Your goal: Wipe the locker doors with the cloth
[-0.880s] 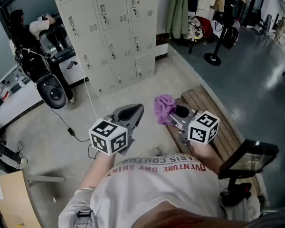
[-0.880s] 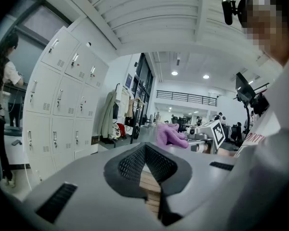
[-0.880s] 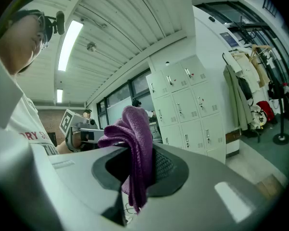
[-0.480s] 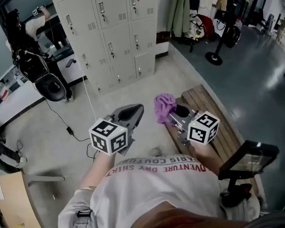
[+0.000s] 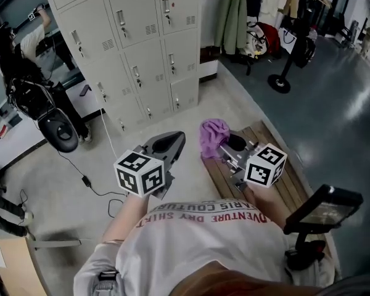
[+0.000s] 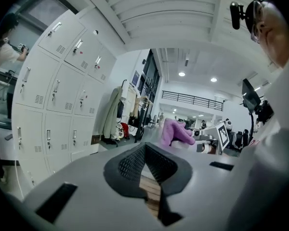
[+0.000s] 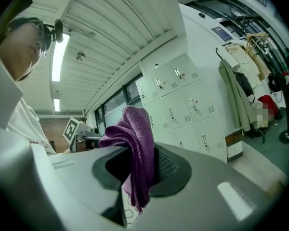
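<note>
A bank of pale grey lockers (image 5: 126,42) stands ahead of me; their doors (image 7: 180,107) show several small handles and vents. My right gripper (image 5: 225,145) is shut on a purple cloth (image 5: 212,137), which bunches above its jaws and hangs down between them (image 7: 135,153). My left gripper (image 5: 168,145) is held level beside it, jaws shut with nothing between them (image 6: 147,165). Both grippers are well short of the lockers, over the floor and bench. The purple cloth (image 6: 176,132) also shows to the right in the left gripper view.
A slatted wooden bench (image 5: 277,147) lies under my right arm. A person (image 5: 28,48) stands left of the lockers beside a black chair (image 5: 55,128), with a cable (image 5: 92,177) across the floor. Coats (image 5: 234,14) hang right of the lockers; a stand base (image 5: 279,82) sits beyond.
The view has shifted so the lockers sit slightly farther left and nearer. Both grippers keep their pose, the cloth still held in the right one.
</note>
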